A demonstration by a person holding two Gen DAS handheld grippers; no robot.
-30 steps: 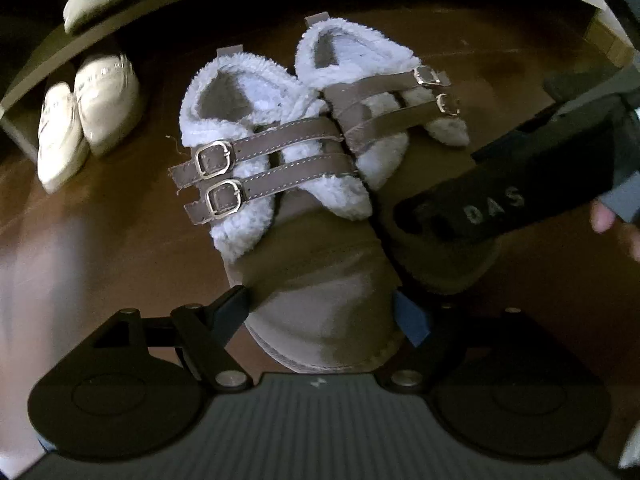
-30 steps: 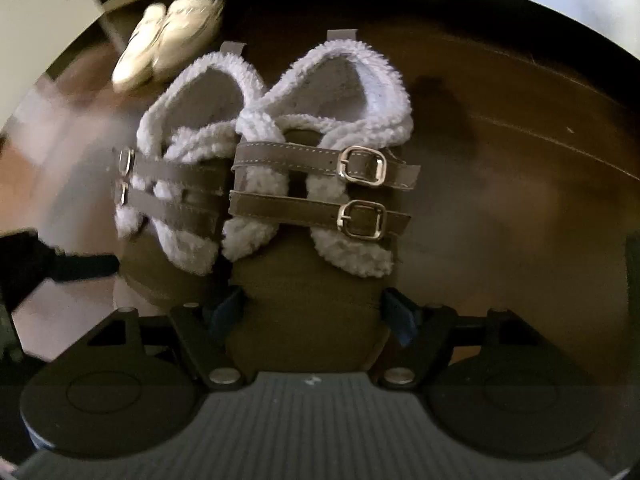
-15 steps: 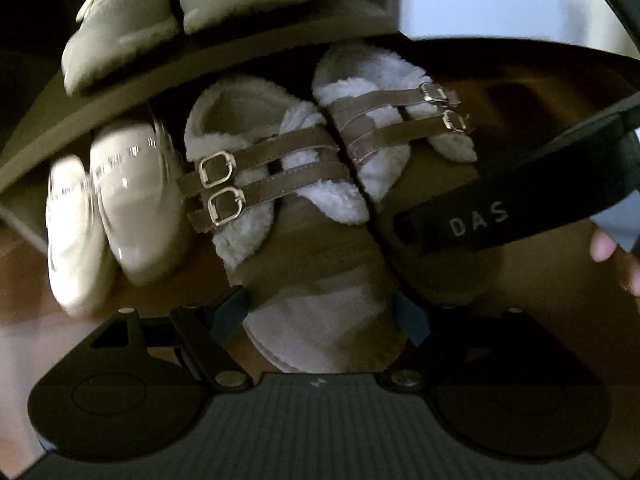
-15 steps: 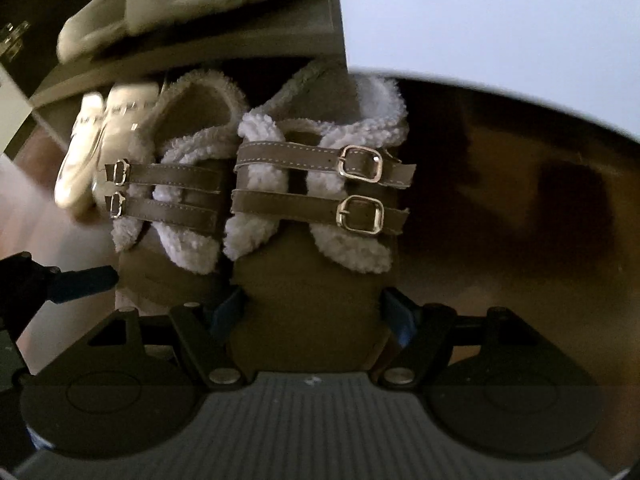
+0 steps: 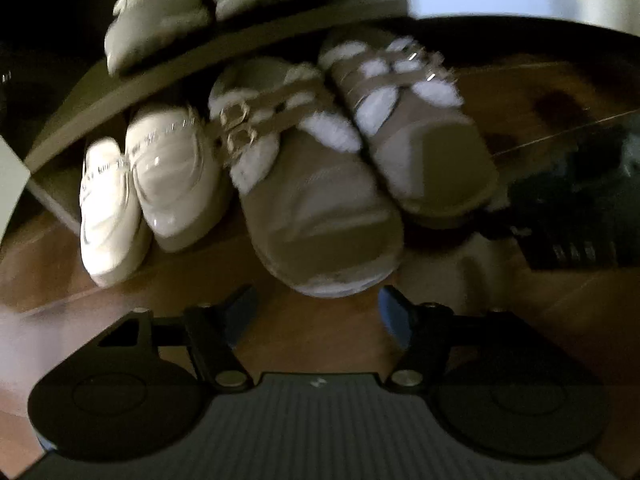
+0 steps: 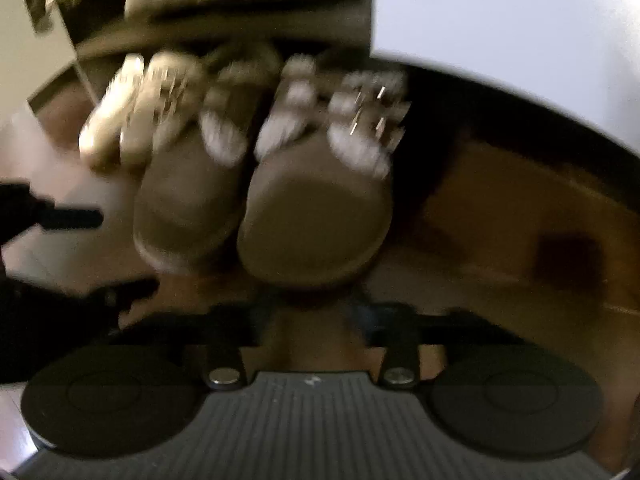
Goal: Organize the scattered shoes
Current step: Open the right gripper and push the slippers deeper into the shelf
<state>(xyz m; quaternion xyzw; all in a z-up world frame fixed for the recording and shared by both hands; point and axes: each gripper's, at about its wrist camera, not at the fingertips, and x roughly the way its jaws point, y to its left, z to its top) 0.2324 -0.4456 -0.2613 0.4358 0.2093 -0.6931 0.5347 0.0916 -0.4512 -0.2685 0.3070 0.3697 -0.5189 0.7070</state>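
Left view alone shows white loafers [image 5: 148, 184] beside slippers [image 5: 320, 216]; toes toward camera. Left claw [image 5: 316, 312] closing, empty; right claw [image 6: 312, 316] closing, empty.

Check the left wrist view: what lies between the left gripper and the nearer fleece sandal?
Only bare wooden floor shows between the left gripper and the sandal, in the left wrist view.

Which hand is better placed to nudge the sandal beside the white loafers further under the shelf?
Probably left: the left gripper, jaws closing empty, sits right at that sandal toe; the right gripper, also closing empty, faces the other sandal.
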